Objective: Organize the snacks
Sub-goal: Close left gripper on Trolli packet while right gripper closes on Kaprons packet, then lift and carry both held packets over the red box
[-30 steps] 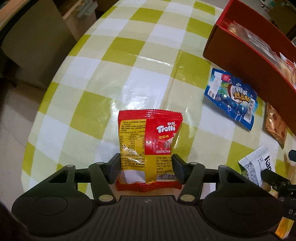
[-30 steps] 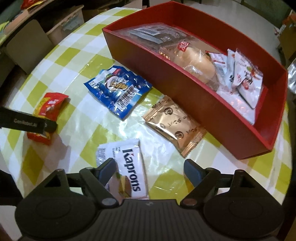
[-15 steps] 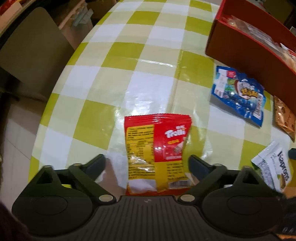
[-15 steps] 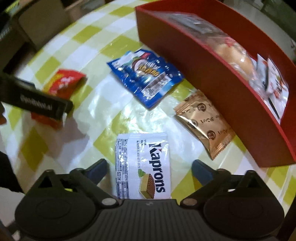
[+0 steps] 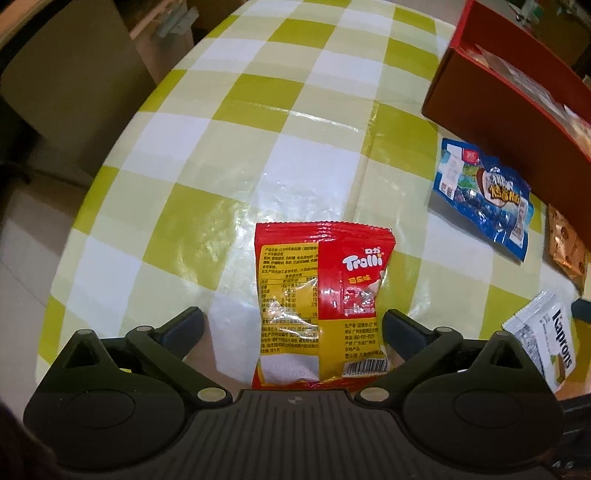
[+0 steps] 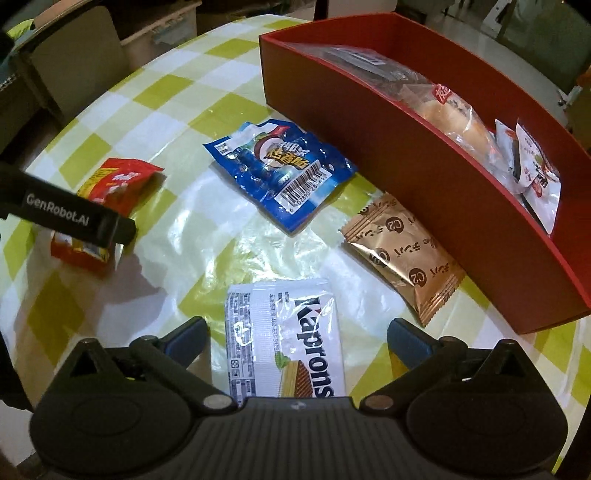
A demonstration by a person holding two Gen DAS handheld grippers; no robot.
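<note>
A red and yellow Trolli packet (image 5: 321, 299) lies flat on the checked tablecloth, between the wide-open fingers of my left gripper (image 5: 291, 328); the right wrist view shows it too (image 6: 118, 184). A white Kaprons wafer packet (image 6: 288, 343) lies between the open fingers of my right gripper (image 6: 299, 339); it also shows in the left wrist view (image 5: 546, 339). A blue snack bag (image 6: 280, 173) and a gold packet (image 6: 402, 251) lie beside the red box (image 6: 424, 184), which holds several snacks.
The round table's edge (image 5: 110, 155) curves along the left, with a chair (image 5: 62, 81) beyond it. The left gripper's body (image 6: 70, 214) reaches over the Trolli packet in the right wrist view. A storage bin (image 6: 159, 33) stands past the table.
My left gripper has opened from close around the Trolli packet, which now lies flat. My right gripper has shifted left, so the Kaprons packet sits centred between its fingers.
</note>
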